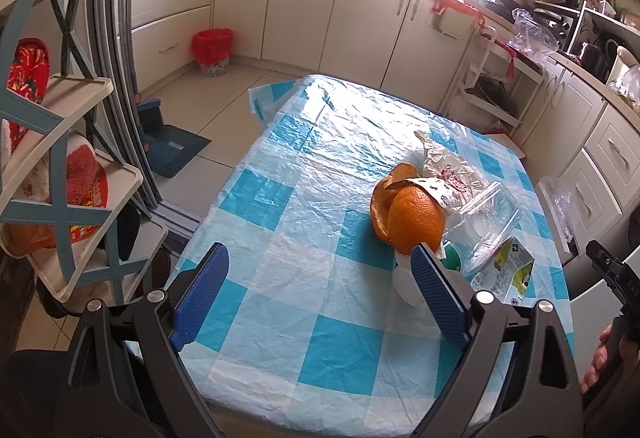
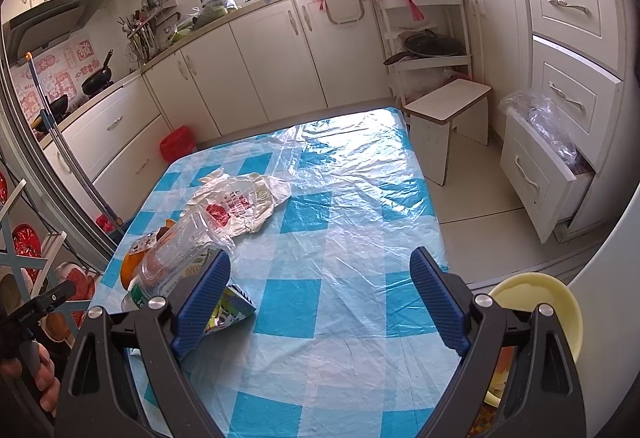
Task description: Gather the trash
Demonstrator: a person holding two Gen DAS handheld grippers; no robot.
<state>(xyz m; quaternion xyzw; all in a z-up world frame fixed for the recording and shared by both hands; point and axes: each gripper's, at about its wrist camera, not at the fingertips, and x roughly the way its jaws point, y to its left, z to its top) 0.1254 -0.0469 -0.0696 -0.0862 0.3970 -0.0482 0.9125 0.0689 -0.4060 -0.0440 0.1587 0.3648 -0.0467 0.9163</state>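
The trash sits in a loose heap on the table (image 1: 280,238), toward the side nearest the drawers. There is orange peel (image 1: 412,218) — curled, pitted, bright outside and paler within — leaning against a crumpled white plastic bag (image 2: 240,206) with red print on it. Beside the peel lies a clear plastic container (image 2: 180,250), thin-walled and glossy, tipped on its side, and just by that a small flattened carton (image 2: 230,312) with green and blue print. A white lid or cap (image 1: 406,284) and something green peek out under the pile; I cannot tell what the green piece is.

The table wears a blue-and-white checked cloth under a sheet of wrinkled clear film that catches the window glare.

The left gripper (image 1: 320,294) hangs over the near edge with its blue ribbed pads spread wide, nothing between them; its right pad stands just in front of the peel. The right gripper (image 2: 320,294) is likewise spread wide and holds nothing, its left pad just in front of the carton.

Around it all is a kitchen of cream cabinets — one low drawer (image 2: 540,174) pulled out with a clear bag in it. A small bin with a red liner (image 1: 212,50) stands on the pale tiled floor by the cupboards, well apart from the table. A white stool (image 2: 448,118) stands near the table's far corner, and a yellow bowl (image 2: 536,302) is off the near edge.
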